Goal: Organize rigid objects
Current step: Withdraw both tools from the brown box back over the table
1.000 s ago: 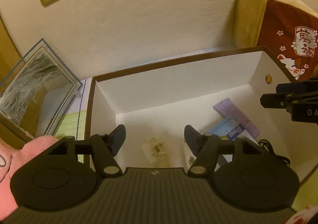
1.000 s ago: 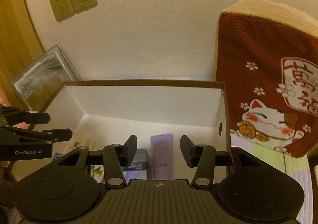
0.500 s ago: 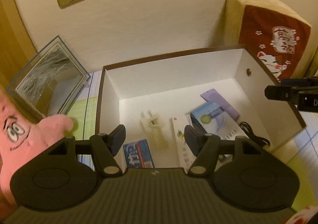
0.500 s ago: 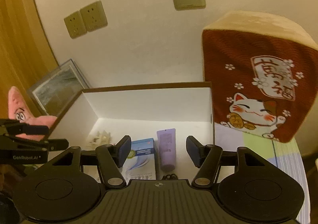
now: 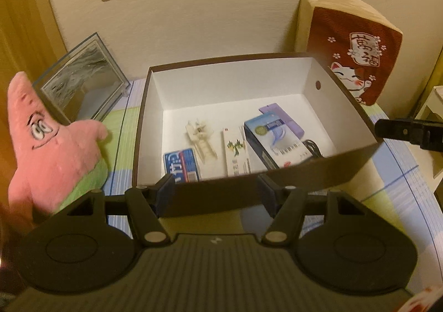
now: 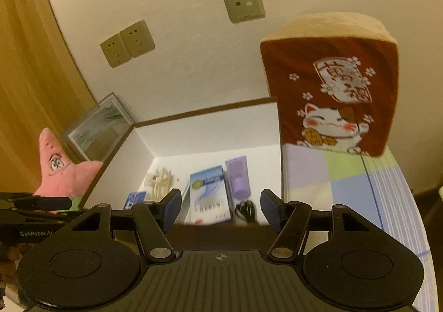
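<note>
Left wrist view: the left gripper (image 5: 216, 191) has its fingers apart with nothing between them; beyond them sits the box (image 5: 277, 67) holding a blue-white carton (image 5: 272, 140), its print unreadable.

Right wrist view: the right gripper (image 6: 220, 208) is also parted and empty, just before the box; left of its fingers, the other tool reads "GenRobot.AI".

A brown-rimmed cardboard box (image 5: 351, 157) is white inside; the pink star-shaped plush toy (image 5: 49, 146) has green shorts.
</note>
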`<action>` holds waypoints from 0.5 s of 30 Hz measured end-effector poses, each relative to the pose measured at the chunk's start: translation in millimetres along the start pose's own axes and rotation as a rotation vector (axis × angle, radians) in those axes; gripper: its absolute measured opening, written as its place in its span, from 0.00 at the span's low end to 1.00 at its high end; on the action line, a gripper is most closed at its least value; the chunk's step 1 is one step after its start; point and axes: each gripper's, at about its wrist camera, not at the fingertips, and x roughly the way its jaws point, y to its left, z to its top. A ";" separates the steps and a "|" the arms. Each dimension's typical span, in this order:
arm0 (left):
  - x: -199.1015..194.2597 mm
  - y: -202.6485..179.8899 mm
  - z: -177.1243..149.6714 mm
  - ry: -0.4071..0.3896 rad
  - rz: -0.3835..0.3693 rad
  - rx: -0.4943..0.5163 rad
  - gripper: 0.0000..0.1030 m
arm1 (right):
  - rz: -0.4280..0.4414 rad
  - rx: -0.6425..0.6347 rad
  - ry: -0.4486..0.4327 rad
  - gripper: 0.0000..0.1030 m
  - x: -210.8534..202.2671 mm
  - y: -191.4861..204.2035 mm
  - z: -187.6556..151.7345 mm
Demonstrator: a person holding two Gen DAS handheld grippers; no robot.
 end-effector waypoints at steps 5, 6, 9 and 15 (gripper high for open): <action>-15.8 -4.3 -18.9 -0.001 -0.018 -0.024 0.61 | 0.002 0.029 0.012 0.62 -20.3 0.2 -18.2; -18.8 -5.6 -23.8 -0.001 -0.019 -0.029 0.61 | 0.001 0.032 0.015 0.62 -24.6 0.3 -22.0; -26.8 -8.9 -38.6 0.000 -0.028 -0.040 0.61 | -0.008 0.042 0.016 0.62 -37.2 -0.7 -33.0; -37.9 -16.7 -71.0 0.028 -0.046 -0.045 0.61 | -0.030 0.051 0.039 0.62 -57.3 -2.3 -59.1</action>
